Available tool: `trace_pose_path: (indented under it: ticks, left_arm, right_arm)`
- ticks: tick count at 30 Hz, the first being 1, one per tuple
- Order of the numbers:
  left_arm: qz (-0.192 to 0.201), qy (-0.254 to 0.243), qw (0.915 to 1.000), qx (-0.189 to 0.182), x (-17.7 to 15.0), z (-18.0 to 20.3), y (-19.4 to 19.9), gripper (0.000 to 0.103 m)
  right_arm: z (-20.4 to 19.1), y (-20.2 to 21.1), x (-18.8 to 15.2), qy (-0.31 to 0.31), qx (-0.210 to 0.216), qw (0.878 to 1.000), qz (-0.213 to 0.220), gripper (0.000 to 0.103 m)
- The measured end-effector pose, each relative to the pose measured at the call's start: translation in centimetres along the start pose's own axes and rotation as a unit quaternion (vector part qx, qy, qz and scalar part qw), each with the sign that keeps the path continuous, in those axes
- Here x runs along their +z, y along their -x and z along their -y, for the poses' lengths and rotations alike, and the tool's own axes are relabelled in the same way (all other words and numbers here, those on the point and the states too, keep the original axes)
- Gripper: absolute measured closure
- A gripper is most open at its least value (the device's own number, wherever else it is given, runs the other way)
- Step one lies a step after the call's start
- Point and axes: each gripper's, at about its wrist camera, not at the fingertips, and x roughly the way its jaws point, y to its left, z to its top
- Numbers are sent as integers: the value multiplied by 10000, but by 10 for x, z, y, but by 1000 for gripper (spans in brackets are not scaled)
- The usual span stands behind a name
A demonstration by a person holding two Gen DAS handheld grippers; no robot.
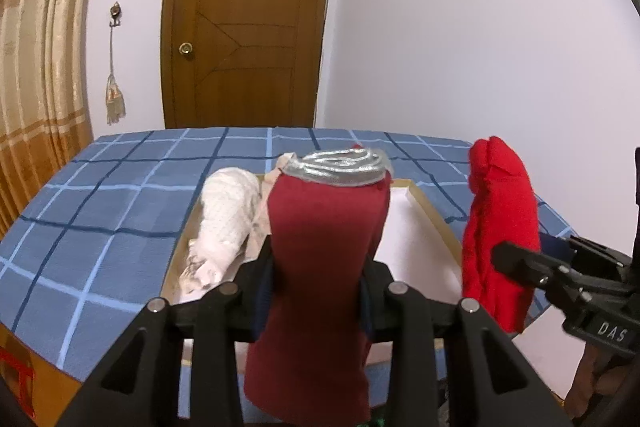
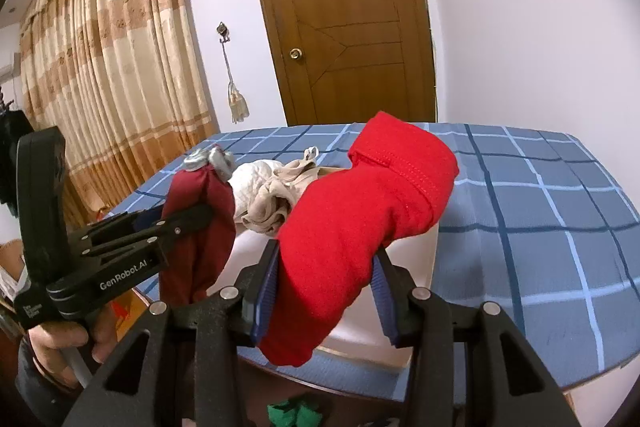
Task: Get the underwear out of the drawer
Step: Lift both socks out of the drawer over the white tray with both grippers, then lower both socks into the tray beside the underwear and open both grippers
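Observation:
My left gripper point(image 1: 320, 267) is shut on rolled dark red underwear point(image 1: 324, 247) with a silver-grey waistband on top; this maroon roll point(image 2: 204, 227) also shows at the left of the right wrist view. My right gripper point(image 2: 326, 267) is shut on rolled bright red underwear point(image 2: 360, 211), which hangs at the right of the left wrist view as the red roll point(image 1: 500, 227). Both rolls are held above the near end of a shallow wooden-rimmed drawer point(image 1: 430, 211) with a white floor. A white netted garment point(image 1: 228, 223) and beige underwear point(image 2: 280, 195) lie in the drawer's far left part.
The drawer sits on a table with a blue checked cloth point(image 1: 100, 211). Behind it are a brown door point(image 1: 248, 27), a white wall and a beige curtain point(image 2: 112, 67). A hand point(image 2: 60, 343) holds the left gripper. Something green point(image 2: 296, 413) lies on the floor.

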Motion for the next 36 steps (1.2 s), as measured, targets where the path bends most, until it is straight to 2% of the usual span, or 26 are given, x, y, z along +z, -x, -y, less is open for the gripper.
trace_pose_path:
  ticks: [9,17,26,36]
  left_arm:
    - [-123,-22,9998,-134,32,23,-34,69]
    - [-266,-242,9988,329,61,36,-77,69]
    - [-569,-195,9971,458,64,33,-118,69]
    - [-849,-221,9943,611,60,27,-151,69]
  right_arm:
    - [11,-37,25,290,-97,9990,-327,57]
    - [32,-83,55,461,-325,9954,-780,57]
    - [43,-130,67,708,-528,9875,-1308,57]
    - [44,-174,65,707,-433,9790,-1863,57]
